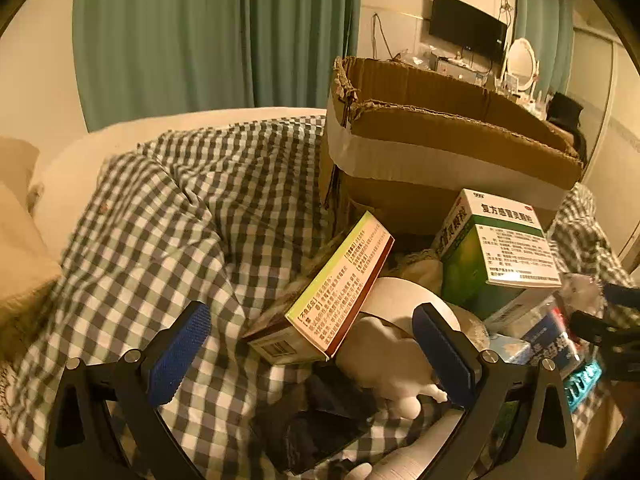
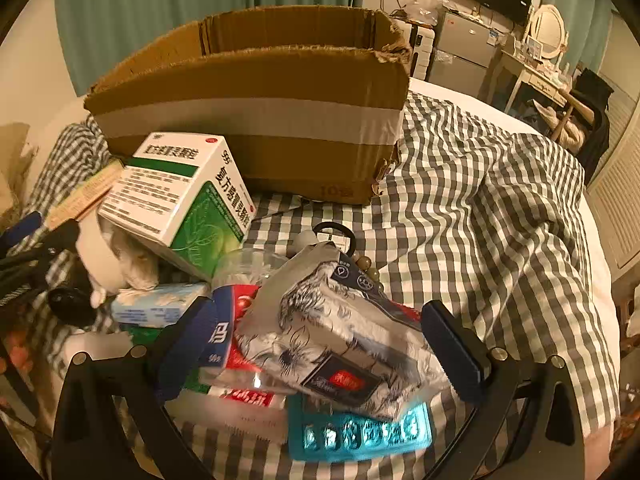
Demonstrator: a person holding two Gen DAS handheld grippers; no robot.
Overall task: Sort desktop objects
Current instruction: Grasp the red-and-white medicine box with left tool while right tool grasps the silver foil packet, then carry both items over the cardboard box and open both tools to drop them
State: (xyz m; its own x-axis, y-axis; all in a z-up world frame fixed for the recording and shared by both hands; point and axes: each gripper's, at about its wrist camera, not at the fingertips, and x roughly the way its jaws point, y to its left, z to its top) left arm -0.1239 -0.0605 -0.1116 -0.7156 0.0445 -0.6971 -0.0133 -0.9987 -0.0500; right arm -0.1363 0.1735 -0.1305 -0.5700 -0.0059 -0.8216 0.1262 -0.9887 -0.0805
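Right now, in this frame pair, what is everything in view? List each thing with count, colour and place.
cardboard box: 1, brown with a pale tape band, open, at the back of the pile.
green medicine box: 1, white and green, tilted, in front of the cardboard box.
red-edged medicine box: 1, white, green and dark red, tilted between the left fingers.
patterned tissue pack: 1, grey-white print, between the right fingers.
teal blister pack: 1, teal, under the tissue pack.
white plush toy: 1, white, beside the red-edged box.
checked cloth: 1, grey and white, under everything.
curtain: green, behind.
left gripper: open, blue pads.
right gripper: open around the tissue pack.
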